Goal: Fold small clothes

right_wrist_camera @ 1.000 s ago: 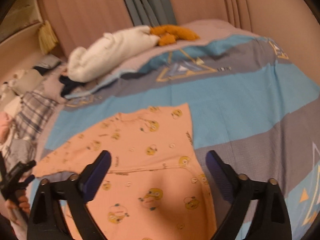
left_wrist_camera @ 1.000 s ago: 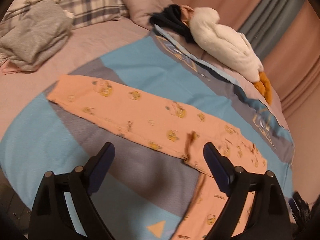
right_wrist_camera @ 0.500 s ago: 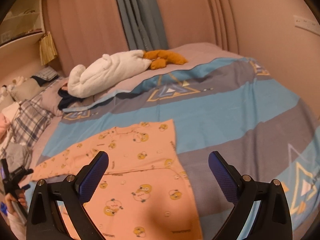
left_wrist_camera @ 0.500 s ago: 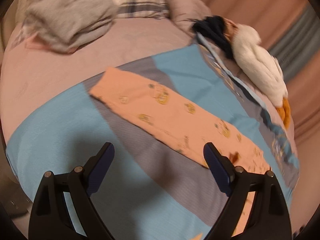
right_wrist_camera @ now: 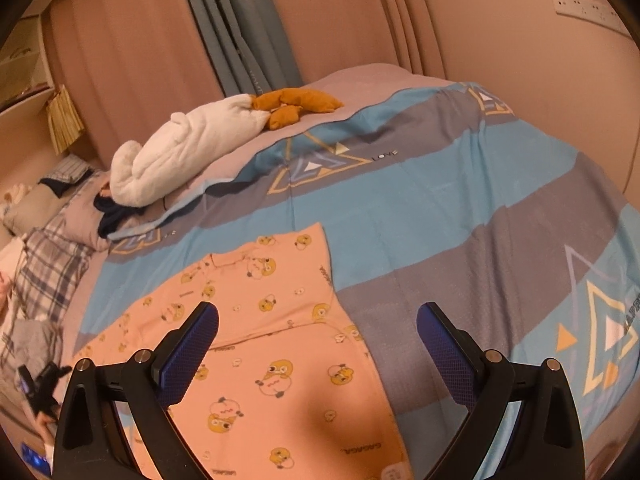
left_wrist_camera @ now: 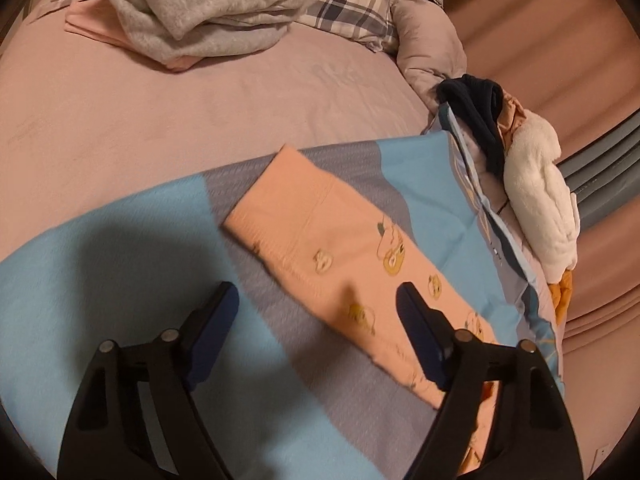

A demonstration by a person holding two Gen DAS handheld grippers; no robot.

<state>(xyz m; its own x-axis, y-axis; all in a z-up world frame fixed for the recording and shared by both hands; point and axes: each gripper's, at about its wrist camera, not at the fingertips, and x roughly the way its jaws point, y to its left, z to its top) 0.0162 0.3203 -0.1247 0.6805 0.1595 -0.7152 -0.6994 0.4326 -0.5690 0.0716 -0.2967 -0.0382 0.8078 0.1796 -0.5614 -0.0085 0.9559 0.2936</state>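
we see a peach baby garment (right_wrist_camera: 256, 344) with yellow cartoon prints lying flat on a bed's blue-and-grey striped cover (right_wrist_camera: 460, 208). our left tool (left_wrist_camera: 318, 312) hovers over one sleeve's cuff end, its jaws just closing in but touching nothing (cloth lies below). our right tool (right_wrist_camera: 318, 334) hangs wide over the garment's body, empty.

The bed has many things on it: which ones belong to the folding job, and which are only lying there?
For the job:
- orange printed garment, spread flat, one sleeve stretched out
- left gripper, fingers just closing, nothing between them
- right gripper, open

Lying about:
- white plush toy
- grey blanket pile
- plaid pillow
- dark cloth
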